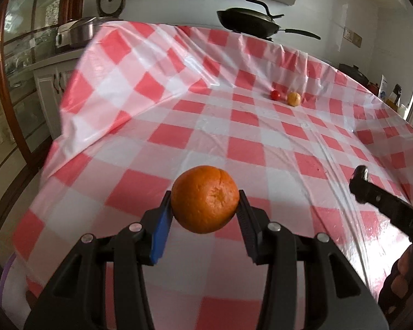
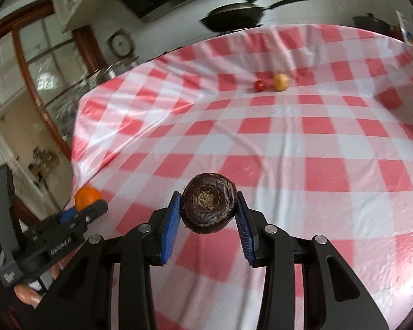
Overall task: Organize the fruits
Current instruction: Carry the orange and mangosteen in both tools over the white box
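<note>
Clamped between the pads of the left gripper [image 1: 205, 210], above the red-and-white checked tablecloth [image 1: 234, 126], is a round orange [image 1: 205, 199] with dimpled, evenly bright peel. At its three o'clock the right gripper [image 2: 208, 211] has its jaws pressed on a dark purple-brown, wrinkled round fruit [image 2: 208, 202] with a tan star mark on its end. Toward twelve o'clock, well apart from both, a small red fruit [image 1: 274, 95] and a yellow fruit [image 1: 294, 99] lie near each other on the cloth, with a black pan [image 1: 249, 22] beyond the far edge.

Bright daylight glares off my bench's tablecloth [image 1: 261, 143]; my right view blurs, and fisheye edges bend darkly.
</note>
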{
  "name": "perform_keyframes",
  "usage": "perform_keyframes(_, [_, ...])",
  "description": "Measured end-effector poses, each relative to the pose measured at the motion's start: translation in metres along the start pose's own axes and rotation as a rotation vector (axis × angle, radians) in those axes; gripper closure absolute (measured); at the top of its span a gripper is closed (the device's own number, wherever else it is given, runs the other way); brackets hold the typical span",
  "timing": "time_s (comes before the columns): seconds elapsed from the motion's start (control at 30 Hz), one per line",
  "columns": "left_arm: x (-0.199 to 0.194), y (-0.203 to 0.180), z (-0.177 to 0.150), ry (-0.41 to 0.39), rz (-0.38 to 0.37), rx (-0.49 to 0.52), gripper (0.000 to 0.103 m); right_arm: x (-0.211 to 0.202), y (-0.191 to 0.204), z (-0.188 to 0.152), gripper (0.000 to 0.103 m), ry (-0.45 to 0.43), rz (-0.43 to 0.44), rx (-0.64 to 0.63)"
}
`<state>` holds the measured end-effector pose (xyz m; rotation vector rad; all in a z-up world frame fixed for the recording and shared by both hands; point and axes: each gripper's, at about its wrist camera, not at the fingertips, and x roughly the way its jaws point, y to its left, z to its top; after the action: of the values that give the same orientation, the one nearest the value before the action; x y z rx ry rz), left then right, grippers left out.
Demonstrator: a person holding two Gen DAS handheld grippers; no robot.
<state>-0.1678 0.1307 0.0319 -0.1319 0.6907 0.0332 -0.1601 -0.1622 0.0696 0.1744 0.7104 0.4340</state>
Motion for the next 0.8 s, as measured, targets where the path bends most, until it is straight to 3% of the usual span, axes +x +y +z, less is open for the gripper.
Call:
perform_keyframes(0.23, [-0.027, 0.030, -0.014, -0.030, 0.037, -0.014, 0.057, 0.000, 0.057, -0.016, 0.064, 0.028, 0.092, -0.186])
perform_keyframes(0.43, [-0.056, 0.067, -0.030, -0.066, 0.133, -0.019, 0.057, 0.000, 0.112, -0.037, 0.064, 0.063, 0.212, -0.377])
perform_keyframes(0.63, [-0.081, 0.125, -0.059, -0.046, 0.196, -0.139, 0.057, -0.001, 0.179, -0.073, 0.064, 0.121, 0.338, -0.623])
perform_keyframes(0.8, [-0.087, 0.173, -0.094, 0.009, 0.298, -0.238, 0.057, 0.004, 0.235, -0.114, 0.064, 0.194, 0.437, -0.857])
